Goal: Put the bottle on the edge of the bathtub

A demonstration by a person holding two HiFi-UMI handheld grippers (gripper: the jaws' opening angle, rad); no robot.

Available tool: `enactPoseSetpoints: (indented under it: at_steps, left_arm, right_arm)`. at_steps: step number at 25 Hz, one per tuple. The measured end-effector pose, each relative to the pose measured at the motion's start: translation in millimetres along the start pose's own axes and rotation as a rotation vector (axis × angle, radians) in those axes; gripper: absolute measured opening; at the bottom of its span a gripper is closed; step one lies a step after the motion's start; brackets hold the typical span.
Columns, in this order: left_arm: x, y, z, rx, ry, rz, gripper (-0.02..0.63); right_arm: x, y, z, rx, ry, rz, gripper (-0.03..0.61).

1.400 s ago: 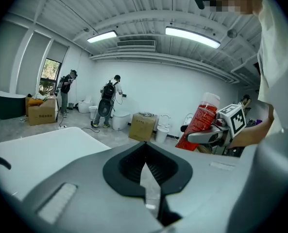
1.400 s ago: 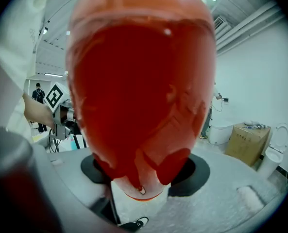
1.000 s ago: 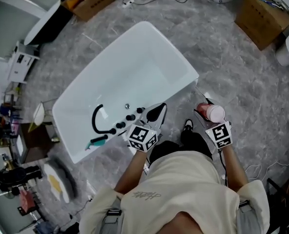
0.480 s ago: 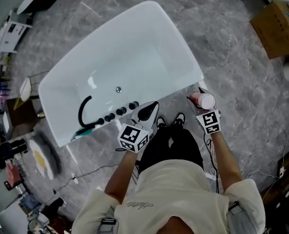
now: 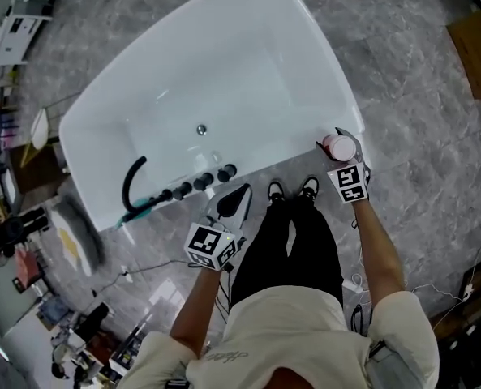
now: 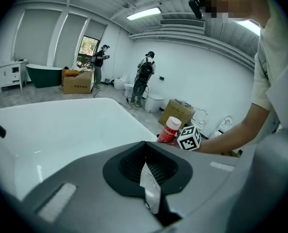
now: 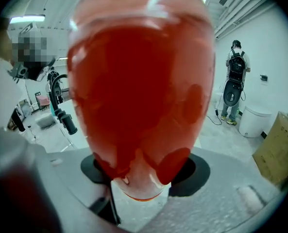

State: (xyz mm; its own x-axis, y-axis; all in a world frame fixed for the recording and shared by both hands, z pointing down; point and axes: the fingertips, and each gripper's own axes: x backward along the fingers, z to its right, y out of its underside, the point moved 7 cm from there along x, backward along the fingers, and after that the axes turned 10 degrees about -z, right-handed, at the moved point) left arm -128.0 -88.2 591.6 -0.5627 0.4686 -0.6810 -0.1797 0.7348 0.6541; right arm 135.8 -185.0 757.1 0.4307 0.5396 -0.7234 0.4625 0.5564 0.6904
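A red bottle (image 5: pixel 338 145) with a white cap is gripped by my right gripper (image 5: pixel 342 156), which is shut on it. It hangs over the near right corner of the white bathtub (image 5: pixel 143 104), at the rim; I cannot tell whether it touches. In the right gripper view the bottle (image 7: pixel 141 91) fills the frame and hides the jaw tips. From the left gripper view the bottle (image 6: pixel 169 130) shows upright beside the right gripper's marker cube (image 6: pixel 189 137). My left gripper (image 5: pixel 243 191) is shut and empty, just outside the tub's near rim.
A black tap (image 5: pixel 133 178) and a row of black knobs (image 5: pixel 201 182) sit on the tub's near rim, with a teal item (image 5: pixel 139 211) beside them. The person's shoes (image 5: pixel 290 190) stand against the tub. Cardboard box (image 5: pixel 478 49) at right; two people (image 6: pixel 146 76) stand far off.
The right gripper has carried the bottle from over the floor beside the tub to the tub's near right corner. The left gripper has stayed shut and now sits a little back from the rim.
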Motion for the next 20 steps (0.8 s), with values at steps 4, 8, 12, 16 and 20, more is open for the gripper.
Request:
enactPoseSetpoints:
  at_steps: [4,8,12,16,20]
  left_arm:
    - [-4.9,5.7,-0.7,0.010,0.015,-0.029,0.011]
    - [-9.7,0.8,-3.1,0.028,0.006,-0.013,0.011]
    - [-11.1,-0.6,-7.3,0.037,-0.001,-0.005,0.011]
    - [-11.6,0.8,-9.8,0.044,-0.004,-0.005,0.011]
    - [-8.8,1.1,-10.8,0.037,-0.008,-0.003,0.011]
  right_arm:
    - [-18.2,2.1,0.6,0.005,-0.002,0.004,0.282]
    - [-27.3,0.2,4.8,-0.004,0.006,0.012,0.284]
    - [-32.4,-4.5,0.0,0.026,0.003,0.027,0.284]
    - [-33.6,-3.6,-1.3,0.043,0.028,0.034,0.287]
    - [-32.4,-1.7,-2.0,0.051,0.037,0.039,0.291]
